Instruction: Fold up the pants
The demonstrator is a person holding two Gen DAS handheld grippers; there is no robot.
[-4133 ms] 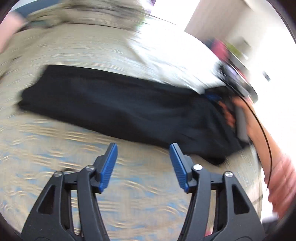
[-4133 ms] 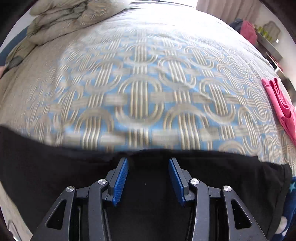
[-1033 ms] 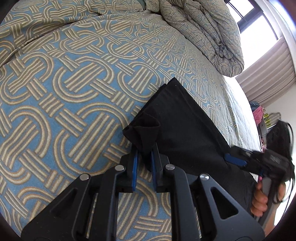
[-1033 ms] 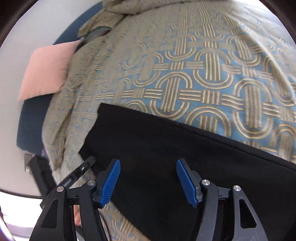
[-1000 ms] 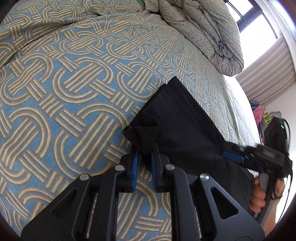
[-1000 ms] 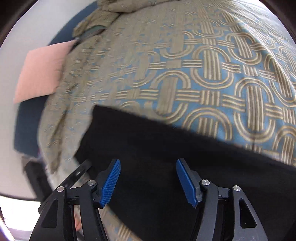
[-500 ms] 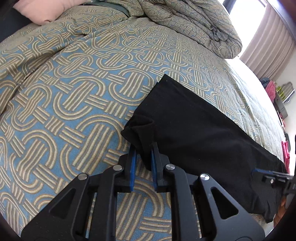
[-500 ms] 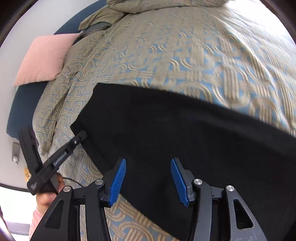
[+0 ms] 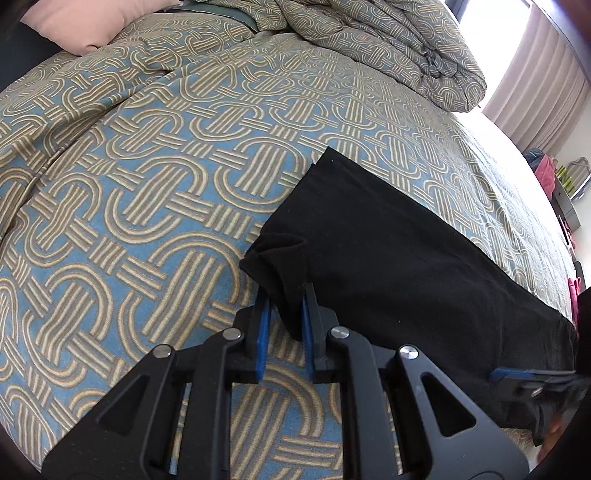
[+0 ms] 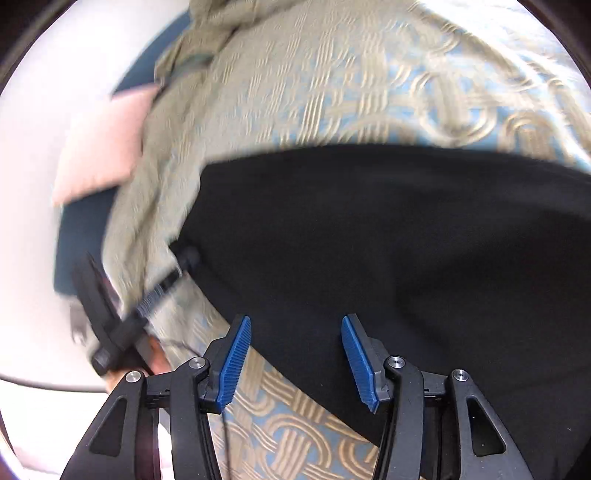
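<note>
Left claw (image 9: 283, 325) pinches pants (image 9: 399, 254) corner; length runs rightward.

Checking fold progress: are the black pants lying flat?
Mostly flat: the black pants lie along the patterned bedspread; one end bunches in the left gripper.

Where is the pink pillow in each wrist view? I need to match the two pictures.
Left wrist: pink pillow at the top left, at the far edge of the bed.
Right wrist: pink pillow at the left, blurred, beside the bedspread's edge.
Shared landmark: the pants, black, whose corner the left gripper pinches; in the right view the pants fill the middle, under the open right gripper.
</note>
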